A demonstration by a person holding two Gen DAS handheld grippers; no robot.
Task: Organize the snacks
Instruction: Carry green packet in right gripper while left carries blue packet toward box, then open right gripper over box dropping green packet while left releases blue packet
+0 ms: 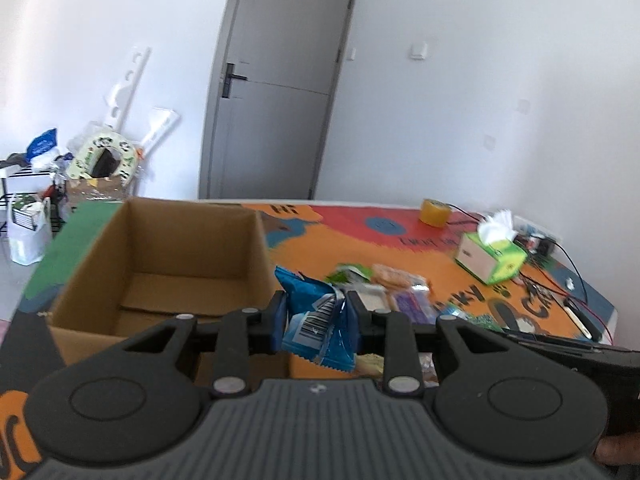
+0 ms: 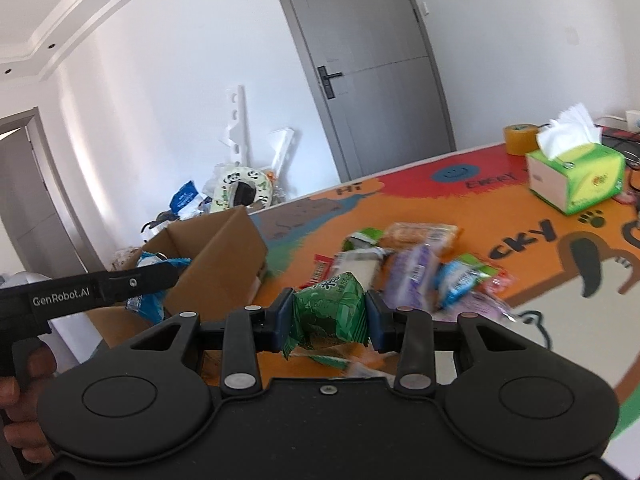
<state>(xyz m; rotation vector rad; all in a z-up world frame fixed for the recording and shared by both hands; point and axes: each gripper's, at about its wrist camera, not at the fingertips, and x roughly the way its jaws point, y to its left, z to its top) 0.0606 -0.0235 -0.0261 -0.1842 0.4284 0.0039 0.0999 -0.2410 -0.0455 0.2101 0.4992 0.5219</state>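
I'm gripping a blue packet (image 1: 320, 320) in my left tongs (image 1: 318, 316) and a green packet (image 2: 330, 312) in my right tongs (image 2: 330, 316); the cardboard box (image 1: 160, 240) is lying far-left, nearer the left hand.

Home room, likely a spare or living room in a flat. Plain white walls, a grey panelled interior door with black lever handle (image 1: 276, 80), white wall switch plates (image 1: 418, 50), recessed ceiling lights and stepped cornice (image 2: 52, 46) in the right wrist view. Second grey doorway (image 2: 28, 184) at left. Table covered with a bright orange-and-red cartoon-print mat (image 2: 500, 216). On it a green cardboard tissue box with white tissue sticking out (image 2: 576, 176), a yellow tape roll (image 2: 520, 138), loose black and red cables (image 1: 576, 272). Household clutter stacked against the wall: bags, white plastic parts, a panda-print padded ring (image 1: 106, 156).
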